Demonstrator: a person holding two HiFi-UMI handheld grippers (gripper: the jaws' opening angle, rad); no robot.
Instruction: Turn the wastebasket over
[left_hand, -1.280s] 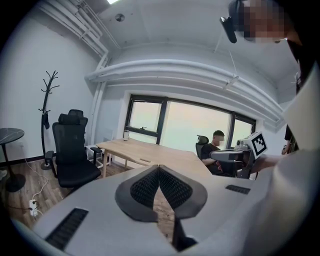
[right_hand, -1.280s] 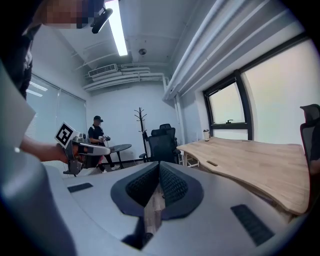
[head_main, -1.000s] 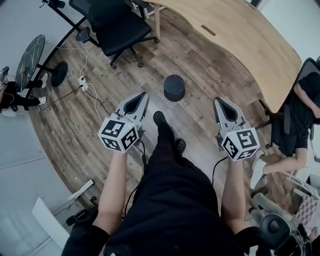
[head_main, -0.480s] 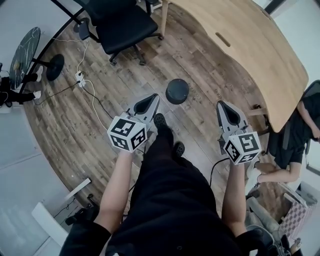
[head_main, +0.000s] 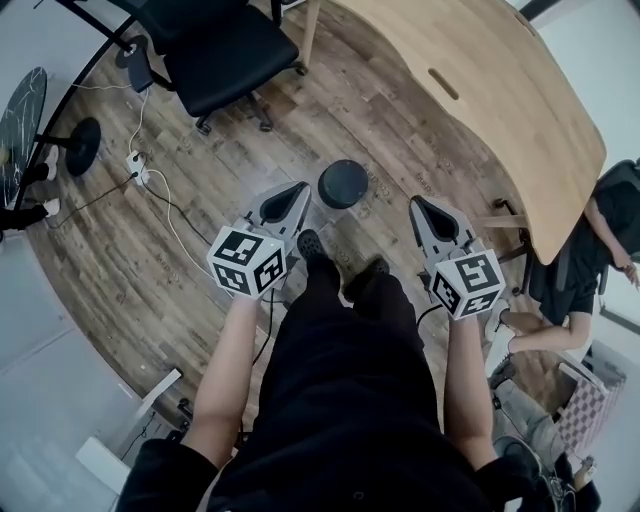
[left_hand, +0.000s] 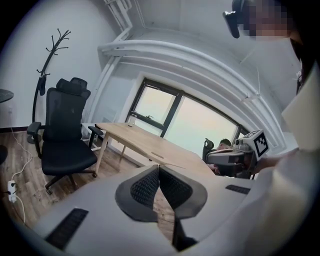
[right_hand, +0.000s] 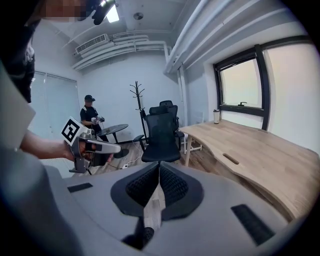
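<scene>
Shut tight on the grey moulded left gripper (head_main: 297, 188), ribbed pads pressed together with nothing between them; same on the grey moulded right gripper (head_main: 416, 204), closed and empty. Both angled downward and flanking the small black round wastebasket (head_main: 343, 184), standing on the brown wooden plank floor (head_main: 220, 230) just ahead of the black shoes (head_main: 311, 243), a touch nearer the left tool, touched by neither. Biggest worry from here, by the look of it: going in with jaws closed. No clamping a rim that way, only a shove, and probably a tip and a roll toward the slim leg of the pale curved wooden desk (head_main: 480, 90) off to the right. Hard to say from above which end faces up, so a wrong grab also possible. Feet close behind the bin, meaning little room to step in without kicking it. Further out, nothing directly in the way: black mesh office chair (head_main: 215, 60) well behind, white power strip (head_main: 138, 166) with its cable trailing at the left, seated person (head_main: 600, 240) beyond the desk's end.
</scene>
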